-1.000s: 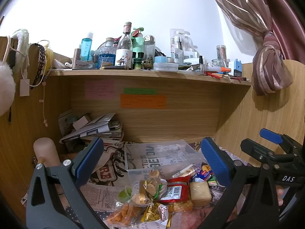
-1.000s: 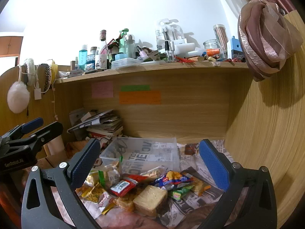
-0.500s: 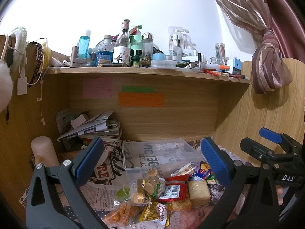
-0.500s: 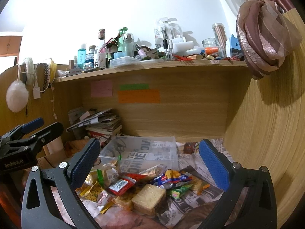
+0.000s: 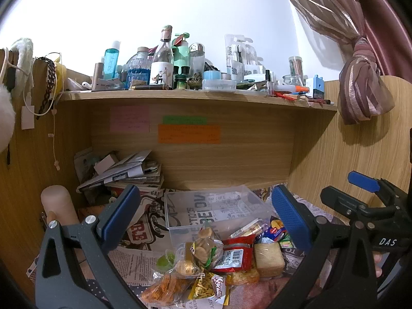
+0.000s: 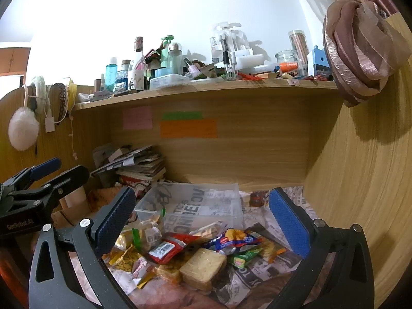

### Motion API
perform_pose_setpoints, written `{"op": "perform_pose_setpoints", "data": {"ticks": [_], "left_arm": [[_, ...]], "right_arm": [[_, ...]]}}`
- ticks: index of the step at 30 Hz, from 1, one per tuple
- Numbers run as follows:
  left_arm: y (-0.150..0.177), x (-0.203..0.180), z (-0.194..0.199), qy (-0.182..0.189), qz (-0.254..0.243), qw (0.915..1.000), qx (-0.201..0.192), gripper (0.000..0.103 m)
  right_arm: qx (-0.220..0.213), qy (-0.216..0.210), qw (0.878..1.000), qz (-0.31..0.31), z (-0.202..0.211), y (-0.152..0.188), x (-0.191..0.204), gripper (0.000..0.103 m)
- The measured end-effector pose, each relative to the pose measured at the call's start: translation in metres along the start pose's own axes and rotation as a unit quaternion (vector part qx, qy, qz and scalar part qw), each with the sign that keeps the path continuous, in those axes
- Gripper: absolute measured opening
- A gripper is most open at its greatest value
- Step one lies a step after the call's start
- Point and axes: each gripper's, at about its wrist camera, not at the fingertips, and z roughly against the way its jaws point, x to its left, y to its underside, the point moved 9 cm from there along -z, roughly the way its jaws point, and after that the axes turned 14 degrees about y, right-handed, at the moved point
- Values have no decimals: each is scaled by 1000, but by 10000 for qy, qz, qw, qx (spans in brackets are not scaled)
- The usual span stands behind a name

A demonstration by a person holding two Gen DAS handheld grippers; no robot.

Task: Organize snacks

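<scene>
We read "Kurkure" on yellow snack packet [image 5: 213, 287]; both our left gripper [image 5: 206, 211] and right gripper [image 6: 202, 209] gape empty before clear plastic box [image 5: 213, 206]

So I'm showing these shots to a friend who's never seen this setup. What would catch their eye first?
Probably the heap of colourful wrapped snack packets on the newspaper-covered desk, just in front of the clear rectangular plastic container. Next, the wooden shelf above, crowded with bottles and jars. Framing it all, each open tool's blue-padded fingers spread wide over the snack heap.
</scene>
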Motion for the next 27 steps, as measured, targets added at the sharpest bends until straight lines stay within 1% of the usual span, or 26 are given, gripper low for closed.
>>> {"op": "perform_pose_setpoints", "data": {"ticks": [4, 7, 9, 14, 19, 25, 27], "left_arm": [[5, 8, -6, -39, 104, 9999, 82, 103], [16, 20, -14, -25, 277, 9992, 273, 103], [25, 28, -19, -42, 380, 9984, 411, 103], [55, 55, -31, -225, 525, 9949, 835, 103], [93, 78, -39, -326, 602, 9883, 1365, 99], [134, 98, -44, -385, 767, 9785, 1873, 94], [146, 102, -46, -403, 806, 9750, 2031, 90]], "right_arm": [[67, 46, 10000, 18, -6, 3, 1, 103], [216, 135, 9997, -2, -14, 9, -1, 103], [386, 131, 9992, -36, -23, 17, -4, 103], [923, 135, 9956, -82, -49, 45, -13, 103], [1447, 154, 9894, -38, -68, 76, -19, 103], [1927, 33, 9812, 74, -77, 107, -14, 89], [2026, -40, 9792, 82, -80, 115, -10, 86]]}}
